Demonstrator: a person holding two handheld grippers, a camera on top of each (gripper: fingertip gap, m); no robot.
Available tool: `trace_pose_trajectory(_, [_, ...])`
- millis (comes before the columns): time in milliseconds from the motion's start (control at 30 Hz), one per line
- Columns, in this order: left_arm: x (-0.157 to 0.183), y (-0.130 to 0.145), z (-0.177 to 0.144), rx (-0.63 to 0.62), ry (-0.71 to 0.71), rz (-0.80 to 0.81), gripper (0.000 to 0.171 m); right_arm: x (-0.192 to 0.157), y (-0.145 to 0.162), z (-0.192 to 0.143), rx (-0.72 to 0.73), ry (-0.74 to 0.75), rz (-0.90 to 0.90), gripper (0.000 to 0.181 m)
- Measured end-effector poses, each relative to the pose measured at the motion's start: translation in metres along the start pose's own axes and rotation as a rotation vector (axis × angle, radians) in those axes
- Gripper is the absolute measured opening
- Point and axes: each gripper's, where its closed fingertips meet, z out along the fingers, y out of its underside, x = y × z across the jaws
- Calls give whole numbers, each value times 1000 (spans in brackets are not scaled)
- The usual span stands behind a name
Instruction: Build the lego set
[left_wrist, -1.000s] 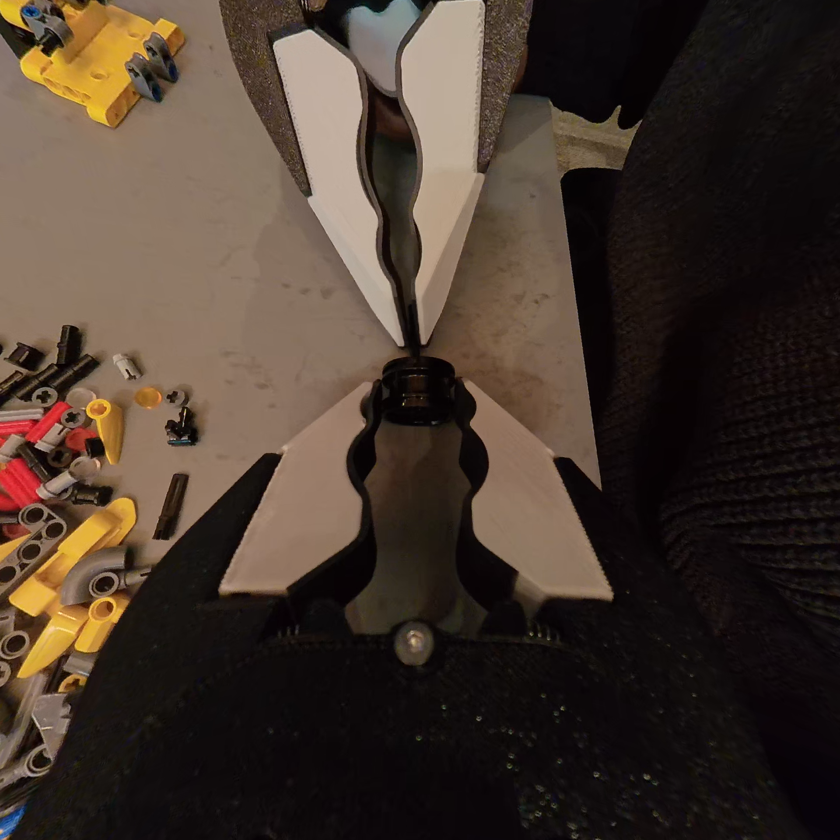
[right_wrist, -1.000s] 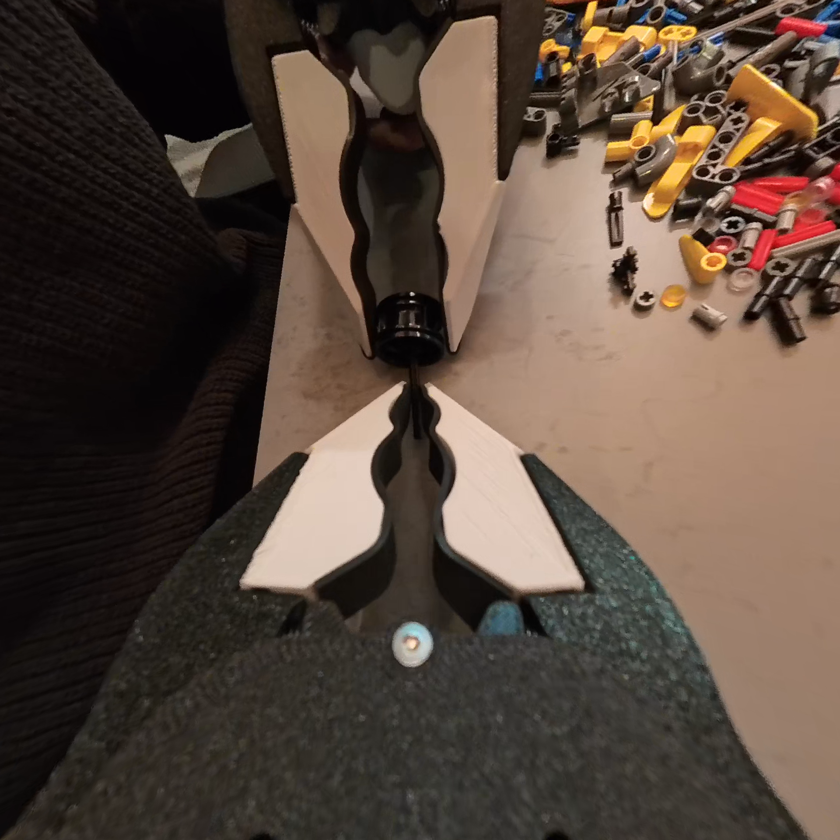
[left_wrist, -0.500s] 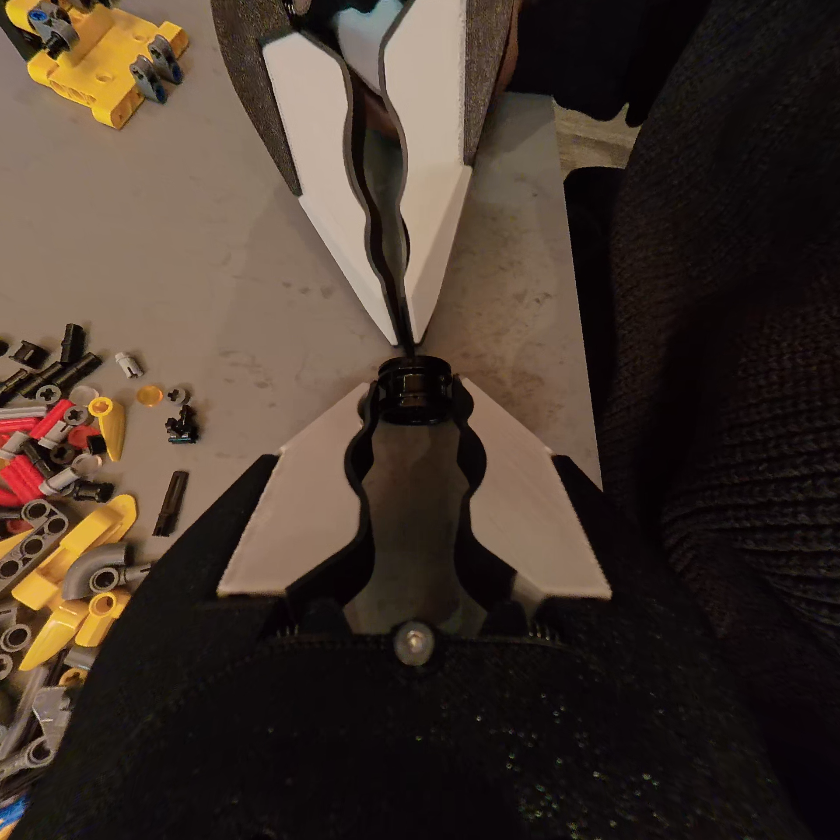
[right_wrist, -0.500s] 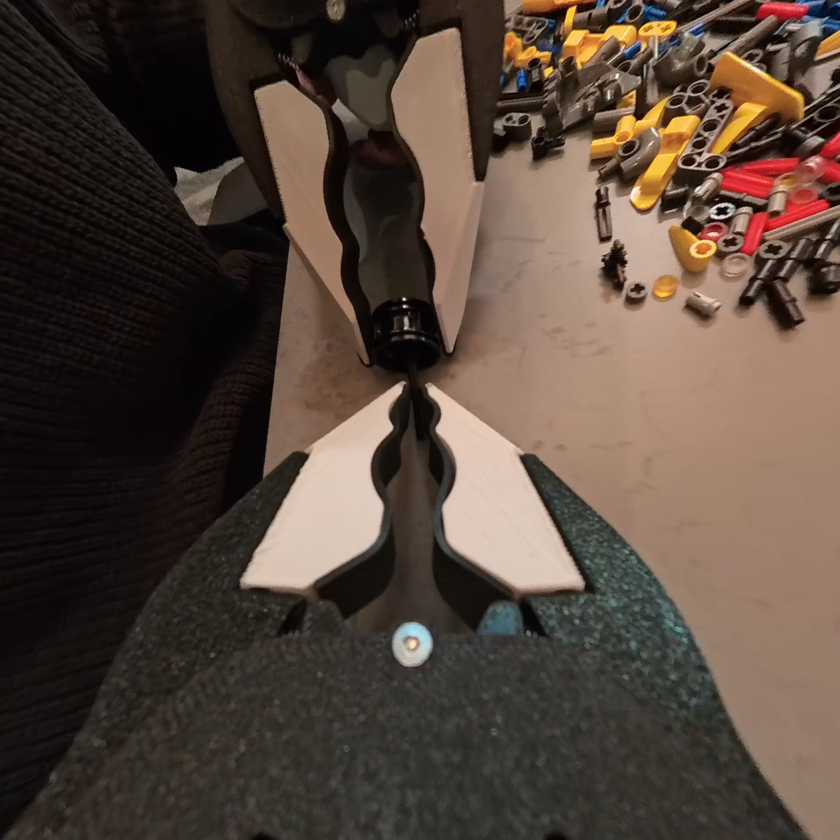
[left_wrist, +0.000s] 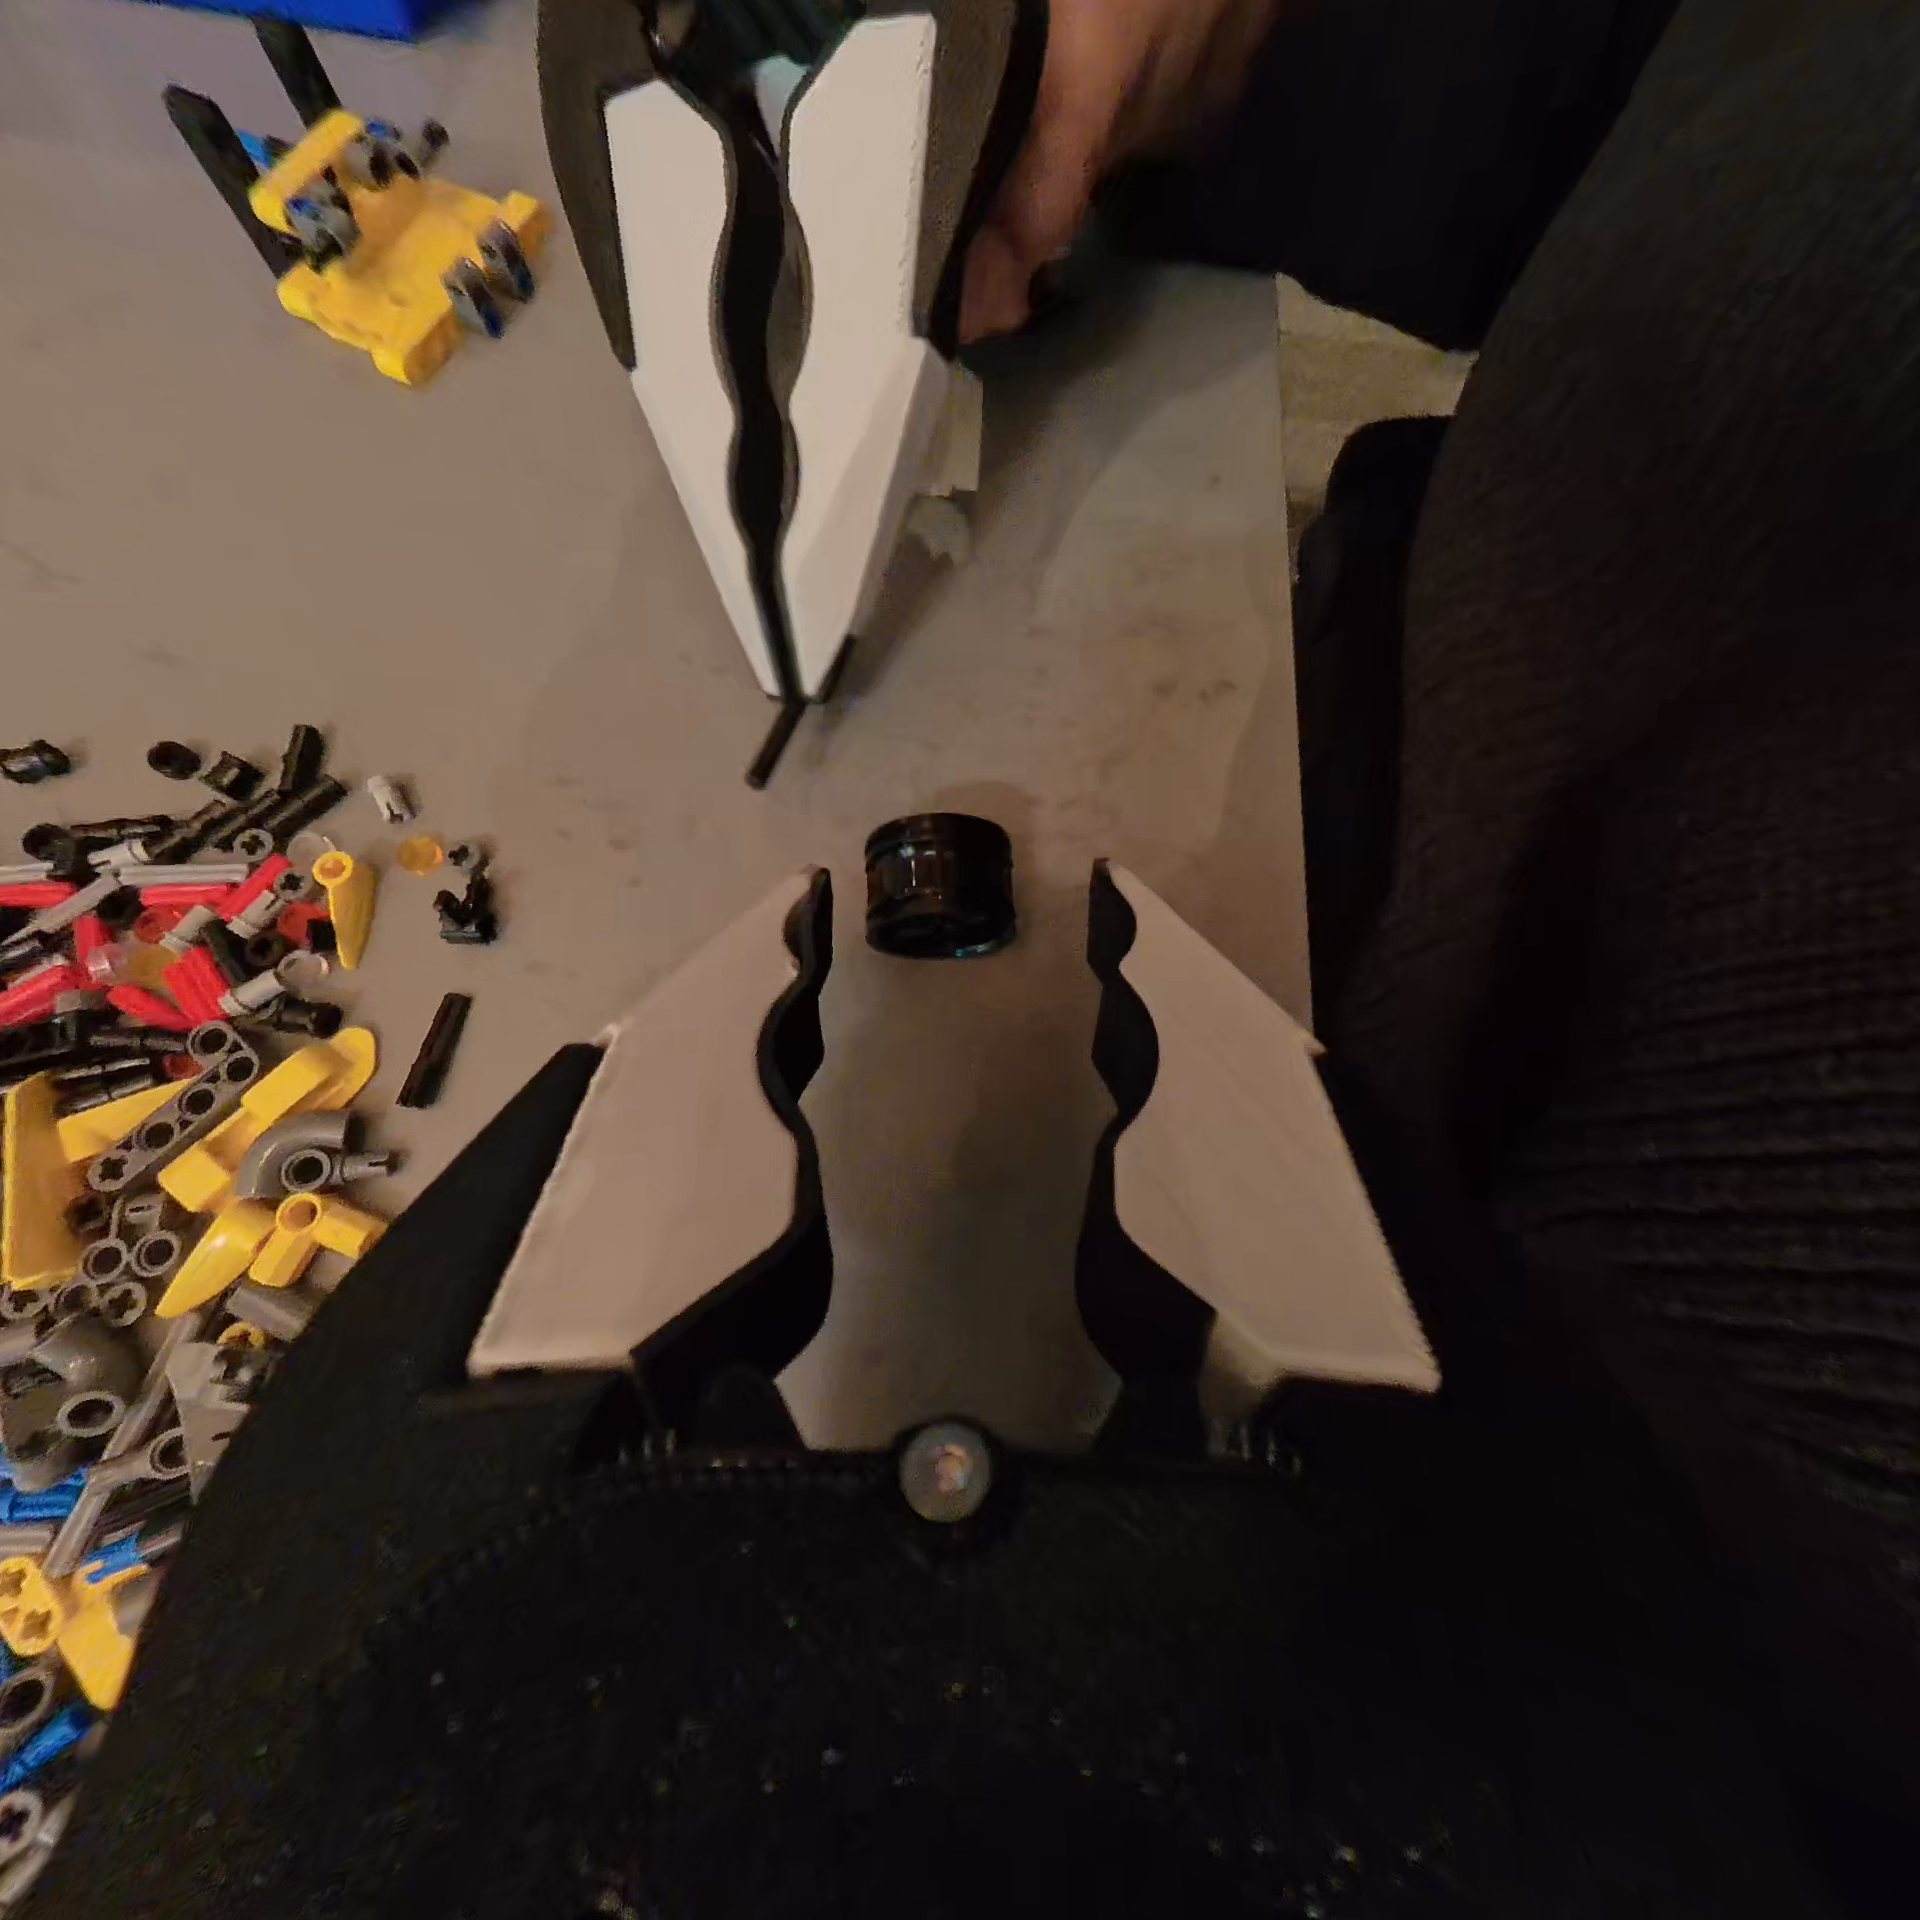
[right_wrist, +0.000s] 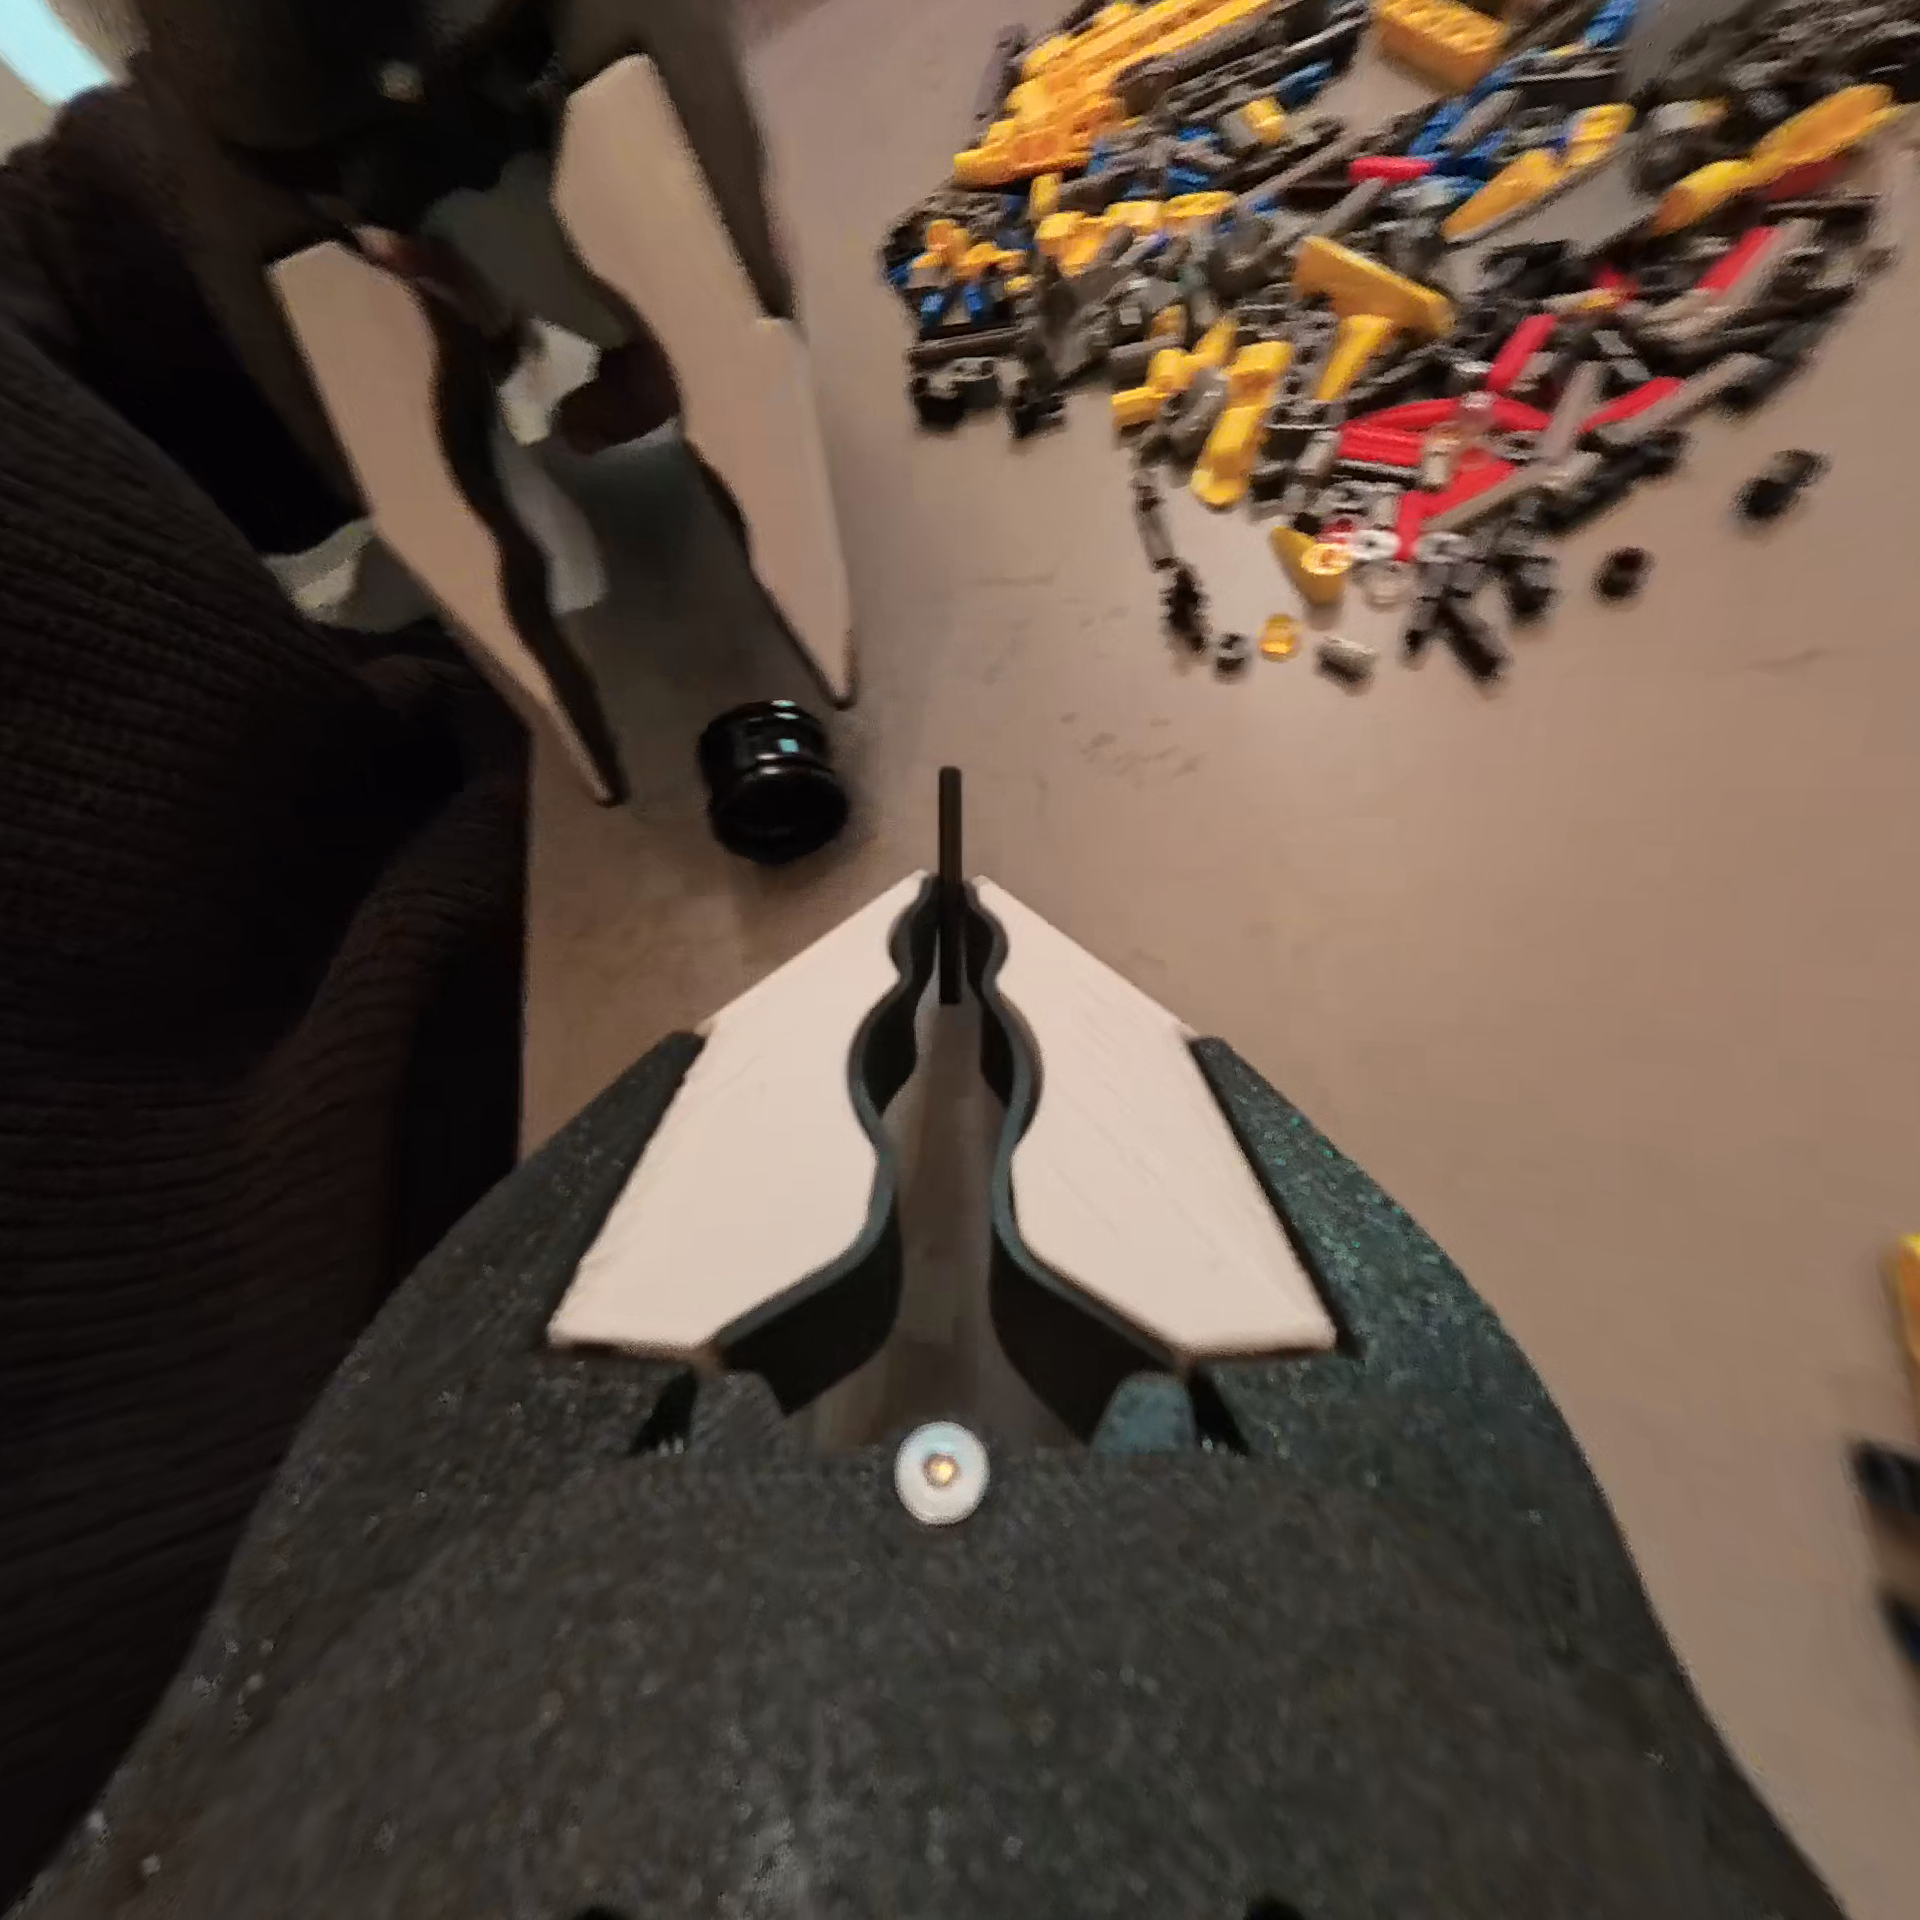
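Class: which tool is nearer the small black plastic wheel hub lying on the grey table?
Left. The left tool stands open around the small black plastic wheel hub; the right tool, gripping a thin black axle, sits farther off.

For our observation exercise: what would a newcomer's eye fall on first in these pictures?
The small black wheel hub lying loose on the grey table, just ahead of the left gripper with its jaws wide apart. Then the right gripper, jaws shut on a thin black axle. A colourful heap of building parts lies beside them.

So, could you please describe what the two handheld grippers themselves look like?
Both grippers, left gripper and right gripper, match: speckled black bodies, two flat white tapering fingers lined with wavy black pads, and a small round silver fastener at the base.
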Motion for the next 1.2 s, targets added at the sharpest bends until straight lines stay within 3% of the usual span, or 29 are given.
trace_pose_trajectory(133, [2,5,7,-20,-31,17,45,36,6,-16,-11,223,-4,4])
trace_pose_trajectory(233, [2,11,13,-52,-58,33,31,40,10,-16,-41,266,-18,19])
trace_pose_trajectory(333, [-1,11,11,-40,-93,37,29,36,6,-21,-5,301,-45,40])
trace_pose_trajectory(400, [-3,2,8,27,-108,21,29,20,-3,-25,68,262,-43,40])
trace_pose_trajectory(500, [-4,-24,2,178,-131,26,29,-19,-20,-20,215,67,53,42])
trace_pose_trajectory(600, [-4,-42,2,253,-170,85,29,-44,-29,-14,296,-109,190,53])
trace_pose_trajectory(633, [-3,-45,5,259,-169,98,29,-48,-30,-13,313,-147,216,52])
trace_pose_trajectory(700, [0,-47,11,259,-148,110,29,-46,-29,-12,331,-153,246,34])
trace_pose_trajectory(767, [-2,-45,15,244,-145,93,29,-42,-25,-13,307,-122,252,33])
trace_pose_trajectory(833, [-6,-39,18,196,-131,40,47,-32,-17,-14,249,-28,219,33])
trace_pose_trajectory(1000, [-15,-26,23,114,-125,-57,63,7,17,-13,-66,406,-14,33])
trace_pose_trajectory(1100, [-16,-22,28,81,-123,-64,64,7,16,-5,-140,473,-114,34])
trace_pose_trajectory(1167, [-16,-22,28,80,-122,-68,64,4,10,1,-126,458,-139,56])
trace_pose_trajectory(1200, [-17,-23,27,87,-122,-72,64,4,8,1,-116,453,-138,57])
